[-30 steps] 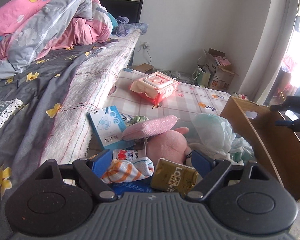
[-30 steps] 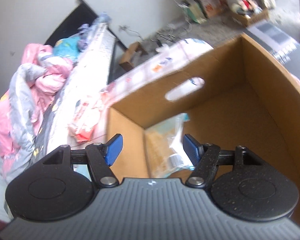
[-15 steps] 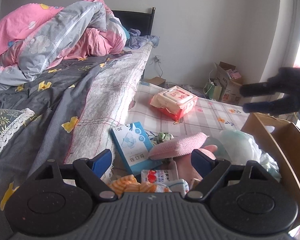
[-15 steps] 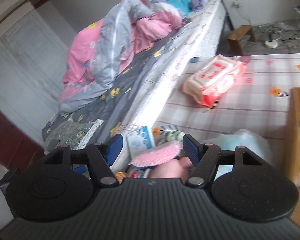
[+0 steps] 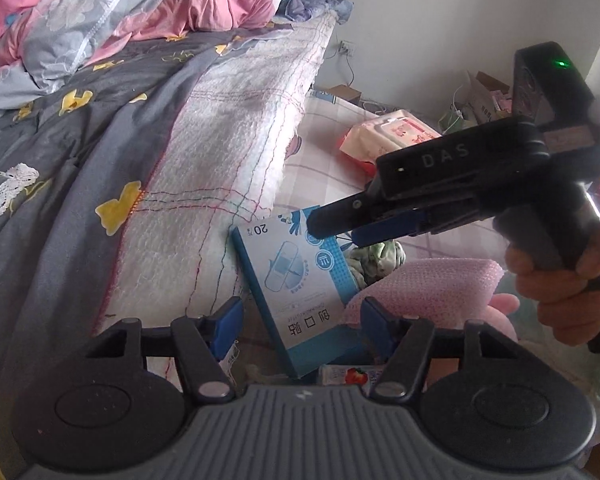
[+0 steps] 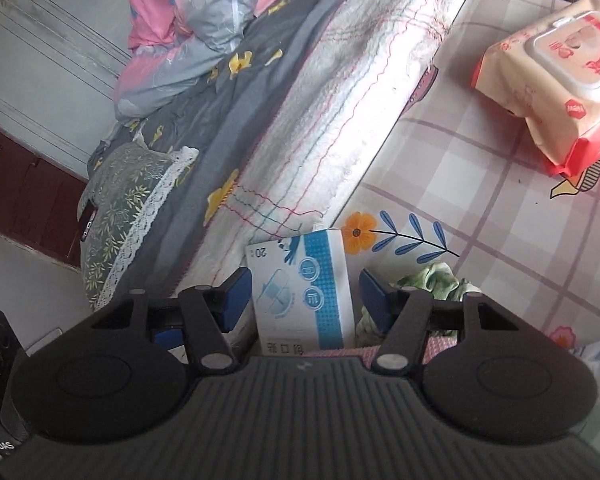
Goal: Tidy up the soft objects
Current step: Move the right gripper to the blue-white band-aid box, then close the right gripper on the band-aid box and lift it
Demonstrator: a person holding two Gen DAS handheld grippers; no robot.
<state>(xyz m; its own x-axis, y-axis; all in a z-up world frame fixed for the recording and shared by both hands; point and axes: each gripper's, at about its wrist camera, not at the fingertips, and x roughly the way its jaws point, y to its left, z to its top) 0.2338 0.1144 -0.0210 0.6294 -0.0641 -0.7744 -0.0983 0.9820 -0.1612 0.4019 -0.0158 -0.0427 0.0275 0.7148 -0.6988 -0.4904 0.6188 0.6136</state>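
A second ago the right gripper (image 6: 304, 296) looked into a cardboard box; now it has swung across to the heap of things beside the bed (image 6: 300, 120) and points down at the blue-and-white plaster box (image 6: 300, 292). In the left wrist view it has come in from the right edge, held in a hand (image 5: 560, 284), its blue fingertips (image 5: 384, 232) over the far end of that box. The left gripper (image 5: 300, 328) has come closer and lower: the striped sock and gold packet seen earlier are gone from its view.

Both grippers are closing, each about half wide. The plaster box lies in the gap of each, but no pad presses on it, and neither holds anything.

The soft things lie at the table's edge against the mattress side. A pink sponge (image 5: 424, 288) of knobbly foam rests partly on the plaster box's near right corner; behind it a crumpled green floral cloth (image 6: 432, 280) lies on the checked tablecloth (image 6: 480, 168). A pink plush toy (image 5: 504, 308) shows just under the sponge. The wet-wipes pack (image 6: 552, 88) lies well apart toward the table's far side.
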